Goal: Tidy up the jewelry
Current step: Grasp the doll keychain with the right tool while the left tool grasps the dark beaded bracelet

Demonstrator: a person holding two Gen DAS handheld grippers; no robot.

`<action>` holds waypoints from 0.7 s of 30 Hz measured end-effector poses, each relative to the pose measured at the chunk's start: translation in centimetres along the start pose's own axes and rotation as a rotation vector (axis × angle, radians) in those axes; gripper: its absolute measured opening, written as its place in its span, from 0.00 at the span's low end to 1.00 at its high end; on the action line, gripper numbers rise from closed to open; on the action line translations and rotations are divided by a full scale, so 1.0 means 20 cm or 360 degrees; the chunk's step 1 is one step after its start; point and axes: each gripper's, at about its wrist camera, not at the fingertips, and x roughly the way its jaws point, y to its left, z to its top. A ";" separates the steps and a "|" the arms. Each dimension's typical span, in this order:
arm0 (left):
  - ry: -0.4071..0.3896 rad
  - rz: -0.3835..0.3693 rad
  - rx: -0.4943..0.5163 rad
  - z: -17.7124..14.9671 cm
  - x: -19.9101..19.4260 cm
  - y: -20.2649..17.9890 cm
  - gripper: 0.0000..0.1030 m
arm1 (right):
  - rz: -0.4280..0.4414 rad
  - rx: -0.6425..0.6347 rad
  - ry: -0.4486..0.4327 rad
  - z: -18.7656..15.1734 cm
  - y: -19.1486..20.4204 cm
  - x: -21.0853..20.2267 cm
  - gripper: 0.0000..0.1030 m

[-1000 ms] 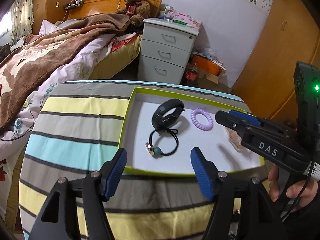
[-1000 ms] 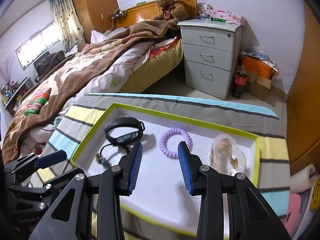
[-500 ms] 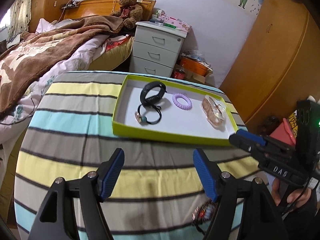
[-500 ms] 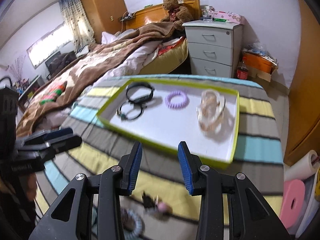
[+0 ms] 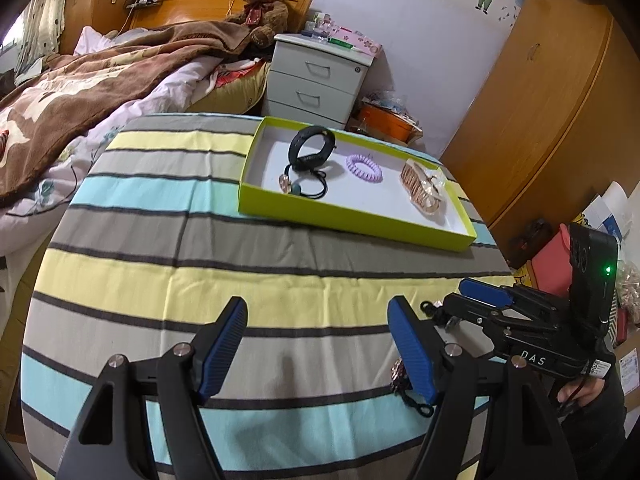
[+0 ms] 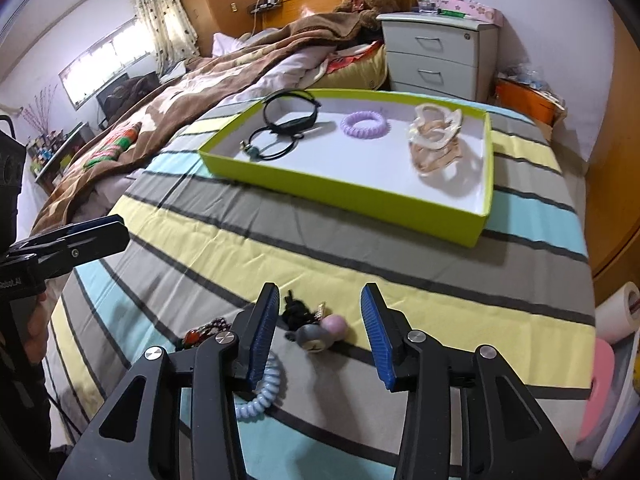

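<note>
A: Where is the jewelry?

B: Part of it lies in the green tray [image 6: 352, 196] at the far side of the striped cloth [image 6: 248, 240]: a black band [image 6: 290, 114] at the left, a black hair tie with beads [image 6: 272, 146] touching it in front, a purple coil ring [image 6: 364, 125] in the middle, and a pale bracelet bundle [image 6: 436, 140] at the right

A: And the rest?

B: Loose on the cloth, near the front edge. A hair tie with a grey and pink charm [image 6: 318, 328] lies between the fingers of the right gripper [image 6: 320, 338], untouched by either pad. A light blue coil tie [image 6: 262, 394] sits partly under its left finger, and a dark beaded piece [image 6: 204, 332] lies just left of that

A: Are the right fingers wide?

B: Yes, spread apart, holding nothing

A: The left gripper [image 5: 318, 350]?

B: Also spread wide, empty, over bare cloth, well apart from the tray. In its view the beaded piece peeks out behind its right finger
</note>
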 end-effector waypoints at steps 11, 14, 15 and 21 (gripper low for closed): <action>0.0038 -0.0007 0.0001 -0.06 0.00 0.00 0.72 | -0.0101 -0.0152 0.0059 -0.07 0.06 0.05 0.43; 0.0049 -0.0008 0.0007 -0.06 0.01 -0.02 0.72 | -0.0120 -0.0149 0.0055 -0.08 0.05 0.05 0.43; 0.0051 -0.0011 0.0009 -0.07 0.01 -0.02 0.72 | -0.0129 -0.0146 0.0052 -0.08 0.05 0.04 0.43; 0.0082 -0.0043 0.0051 -0.09 0.02 -0.07 0.72 | -0.0204 -0.0160 0.0014 -0.12 0.04 0.01 0.33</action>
